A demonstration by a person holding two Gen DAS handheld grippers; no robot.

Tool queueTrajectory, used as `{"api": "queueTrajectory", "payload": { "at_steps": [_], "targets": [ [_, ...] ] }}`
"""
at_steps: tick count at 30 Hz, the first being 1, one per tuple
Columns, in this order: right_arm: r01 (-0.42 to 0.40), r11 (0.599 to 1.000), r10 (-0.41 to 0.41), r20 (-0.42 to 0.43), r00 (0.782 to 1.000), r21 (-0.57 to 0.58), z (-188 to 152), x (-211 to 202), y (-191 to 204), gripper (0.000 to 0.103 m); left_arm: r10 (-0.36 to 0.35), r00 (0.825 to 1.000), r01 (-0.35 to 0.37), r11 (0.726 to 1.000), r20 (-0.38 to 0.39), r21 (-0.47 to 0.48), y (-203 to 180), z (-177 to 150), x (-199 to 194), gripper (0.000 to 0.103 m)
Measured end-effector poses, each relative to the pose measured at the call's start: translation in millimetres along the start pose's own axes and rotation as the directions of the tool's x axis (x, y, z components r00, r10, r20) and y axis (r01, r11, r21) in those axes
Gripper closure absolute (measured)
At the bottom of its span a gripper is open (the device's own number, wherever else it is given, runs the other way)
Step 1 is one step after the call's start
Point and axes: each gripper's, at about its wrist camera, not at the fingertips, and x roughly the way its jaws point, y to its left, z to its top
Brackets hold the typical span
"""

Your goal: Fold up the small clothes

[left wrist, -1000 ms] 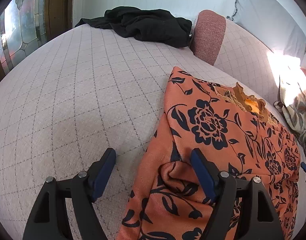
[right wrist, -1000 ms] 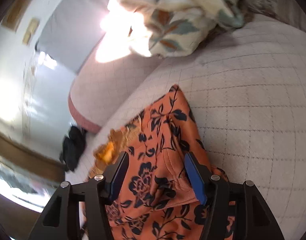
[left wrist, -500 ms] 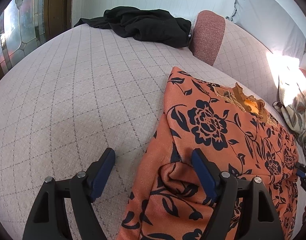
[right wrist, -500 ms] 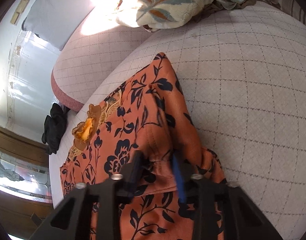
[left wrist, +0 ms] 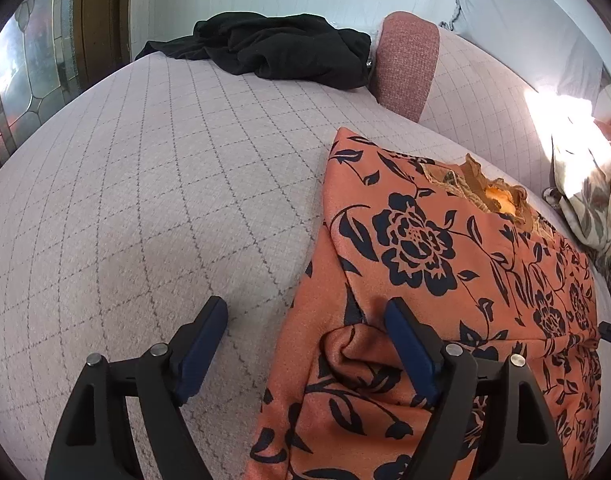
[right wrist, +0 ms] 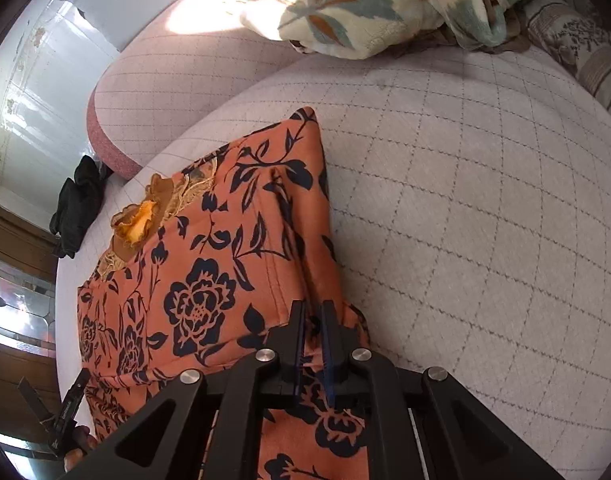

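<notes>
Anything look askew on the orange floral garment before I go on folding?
Yes: the orange floral garment is bunched into a raised wrinkle at its near edge, between the open left tongs, so it isn't flat there.

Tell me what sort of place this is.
Probably a home bedroom or living room: a quilted pale cover over a bed or couch, a bolster cushion, strewn clothes such as the orange floral garment.

Each tool [left wrist: 305, 336] [right wrist: 312, 320] has black angular arms, silver round screws and seemingly dark-blue pads [left wrist: 409, 354].
</notes>
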Motion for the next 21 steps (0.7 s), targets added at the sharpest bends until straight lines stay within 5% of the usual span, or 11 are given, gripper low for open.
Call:
{"api": "queueTrajectory", "payload": {
  "at_steps": [3, 6, 9, 10, 12, 14, 17, 19, 21],
  "targets": [
    [0.015, 1.000, -0.015, 0.075, 0.997, -0.003, 1, -17, 6, 0.091, 0.011, 1.000, -0.011, 1.000, 0.001, 0.017, -4, -1, 1, 0.019],
    [-0.115, 0.993, 0.118, 0.138, 0.983, -0.027, 4, -33, 26, 0.091, 0.010, 1.000, -0.010, 1.000, 0.000, 0.017, -2, -1, 2, 0.018],
    [-0.253, 0.968, 0.252, 0.081, 0.964, 0.004, 2, -15, 37, 0.079, 0.012, 1.000, -0.012, 1.000, 0.000, 0.018, -3, -1, 3, 0.018],
    [-0.259, 0.965, 0.257, 0.042, 0.965, 0.036, -1, 0, 33, 0.069, 0.012, 1.000, -0.012, 1.000, 0.000, 0.019, -3, -1, 3, 0.018],
    [-0.208, 0.970, 0.215, -0.039, 0.976, 0.124, -9, 31, 13, 0.067, 0.001, 1.000, -0.001, 1.000, 0.002, 0.015, -2, -1, 3, 0.017],
    [-0.258, 0.951, 0.260, 0.007, 0.965, 0.168, -12, 26, 6, 0.068, -0.016, 1.000, 0.016, 1.000, 0.007, 0.004, 1, -2, 3, 0.017],
    [-0.261, 0.961, 0.256, 0.058, 0.965, 0.090, -2, 9, 27, 0.062, -0.017, 1.000, 0.017, 1.000, 0.013, 0.012, 0, -3, 2, 0.015],
    [-0.302, 0.952, 0.298, 0.072, 0.952, 0.052, 9, 6, 40, 0.039, -0.019, 1.000, 0.019, 1.000, 0.015, 0.011, -1, -4, 2, 0.014],
    [-0.283, 0.958, 0.278, 0.103, 0.955, 0.048, 20, 12, 41, 0.038, -0.027, 1.000, 0.027, 1.000, 0.015, 0.008, 0, -4, 2, 0.014]
  ]
}}
